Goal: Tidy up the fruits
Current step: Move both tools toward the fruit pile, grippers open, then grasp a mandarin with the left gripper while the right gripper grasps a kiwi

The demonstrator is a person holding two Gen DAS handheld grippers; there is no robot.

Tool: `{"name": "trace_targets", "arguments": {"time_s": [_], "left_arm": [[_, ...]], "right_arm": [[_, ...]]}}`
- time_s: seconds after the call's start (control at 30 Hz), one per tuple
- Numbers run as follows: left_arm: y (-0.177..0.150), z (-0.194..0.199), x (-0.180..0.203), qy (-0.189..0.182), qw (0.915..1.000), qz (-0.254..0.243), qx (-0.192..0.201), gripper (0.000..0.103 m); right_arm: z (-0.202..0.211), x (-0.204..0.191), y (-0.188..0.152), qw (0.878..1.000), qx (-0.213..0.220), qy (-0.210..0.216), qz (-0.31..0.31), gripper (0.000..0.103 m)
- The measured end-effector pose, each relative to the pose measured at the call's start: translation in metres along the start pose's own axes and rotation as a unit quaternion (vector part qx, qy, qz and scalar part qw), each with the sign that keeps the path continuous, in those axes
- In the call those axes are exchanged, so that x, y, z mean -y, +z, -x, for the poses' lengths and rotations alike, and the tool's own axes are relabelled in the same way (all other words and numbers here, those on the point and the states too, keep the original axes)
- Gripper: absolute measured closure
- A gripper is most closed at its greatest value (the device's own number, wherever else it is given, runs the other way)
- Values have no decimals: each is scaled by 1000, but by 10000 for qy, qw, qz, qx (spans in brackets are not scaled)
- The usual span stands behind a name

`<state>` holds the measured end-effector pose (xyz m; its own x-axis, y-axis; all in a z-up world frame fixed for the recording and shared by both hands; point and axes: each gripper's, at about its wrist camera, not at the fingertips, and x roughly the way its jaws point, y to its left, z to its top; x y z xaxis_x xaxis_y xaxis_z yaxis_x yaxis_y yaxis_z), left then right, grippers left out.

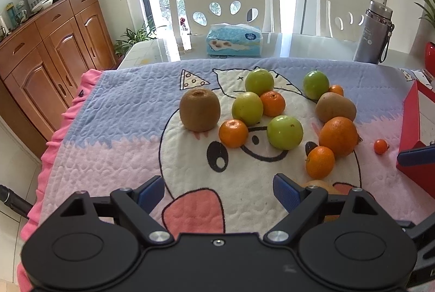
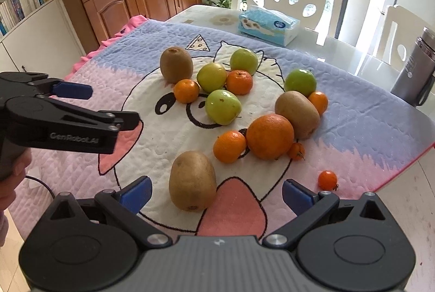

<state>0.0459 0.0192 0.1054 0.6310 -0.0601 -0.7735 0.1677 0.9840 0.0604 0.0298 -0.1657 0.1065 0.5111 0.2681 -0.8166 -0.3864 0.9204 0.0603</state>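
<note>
Three kiwis (image 2: 192, 181), four green apples (image 2: 223, 107), five oranges (image 2: 270, 136), two tomatoes (image 2: 327, 180).

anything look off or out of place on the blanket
Nothing is spilled or damaged. The fruit just lies loose and mixed on the blanket. One cherry tomato sits apart from the cluster near the edge, and one kiwi stands alone in front of the open right gripper.

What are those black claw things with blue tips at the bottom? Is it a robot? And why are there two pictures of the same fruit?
No robot: a person holds a two-fingered grabber in each hand, and each grabber carries a camera, so you get two views. One picture looks out from the left gripper, the other from the right gripper. Both are open and hold nothing. On the cartoon blanket lie kiwis, green apples, small oranges, one big orange and tiny tomatoes. The nearest kiwi sits just ahead of the right gripper.
</note>
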Motion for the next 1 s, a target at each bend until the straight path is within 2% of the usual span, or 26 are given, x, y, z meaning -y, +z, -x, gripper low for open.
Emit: {"name": "trace_targets", "arguments": {"time_s": [0.67,1.0], "left_arm": [[13,-28,8,-269,9995,-173,-5,0],[16,-42,14,-412,9984,-386,4,0]], "right_arm": [[-38,-9,-11,9994,-274,-136,178,0],[-66,5,-19,9988,-428,88,-239,0]]}}
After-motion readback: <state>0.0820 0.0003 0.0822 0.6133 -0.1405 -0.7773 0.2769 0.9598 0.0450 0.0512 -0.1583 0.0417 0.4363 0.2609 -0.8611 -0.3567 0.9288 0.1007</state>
